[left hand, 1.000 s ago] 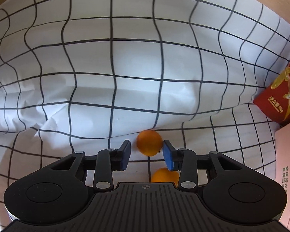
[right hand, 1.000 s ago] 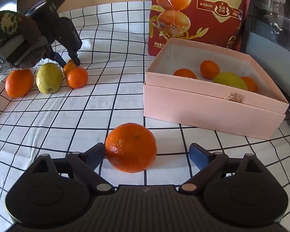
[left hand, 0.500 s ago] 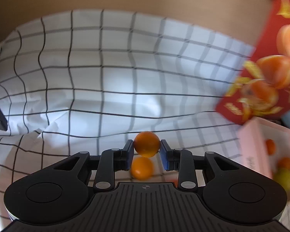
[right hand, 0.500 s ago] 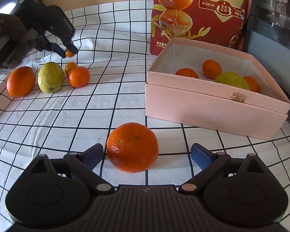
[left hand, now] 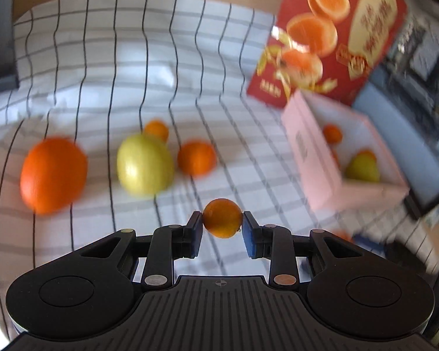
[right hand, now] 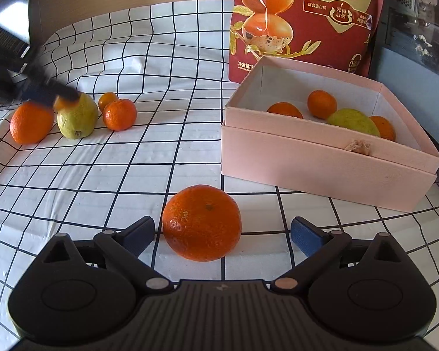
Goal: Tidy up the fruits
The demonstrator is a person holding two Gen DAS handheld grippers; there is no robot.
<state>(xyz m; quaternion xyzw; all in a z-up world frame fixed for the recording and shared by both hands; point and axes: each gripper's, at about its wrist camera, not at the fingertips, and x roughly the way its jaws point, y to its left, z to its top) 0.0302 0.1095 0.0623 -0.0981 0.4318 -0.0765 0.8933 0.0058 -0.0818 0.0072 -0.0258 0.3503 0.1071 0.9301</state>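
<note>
Evidently bound for the box [left hand: 330, 158], the left gripper [left hand: 222, 229] pinches a kumquat [left hand: 222, 218]; the right gripper [right hand: 222, 235] straddles an orange [right hand: 202, 222], jaws spread for grasping.

red bag [right hand: 304, 20] printed 蛋, 富含蛋白质, 先卤后烤

- The left gripper [left hand: 222, 229] is raised off the surface, its two blue pads [left hand: 196, 234] pressed against either side of a small orange fruit [left hand: 222, 218], one at 9 o'clock and one at 3 o'clock of it.
- In the right wrist view, the left gripper [right hand: 60, 99] appears as a dark motion-blurred shape at about 10 o'clock.
- The right gripper [right hand: 222, 234] sits low and level, fingers spread wide, its blue pads [right hand: 303, 235] apart from the large orange [right hand: 202, 222] lying between them.
</note>
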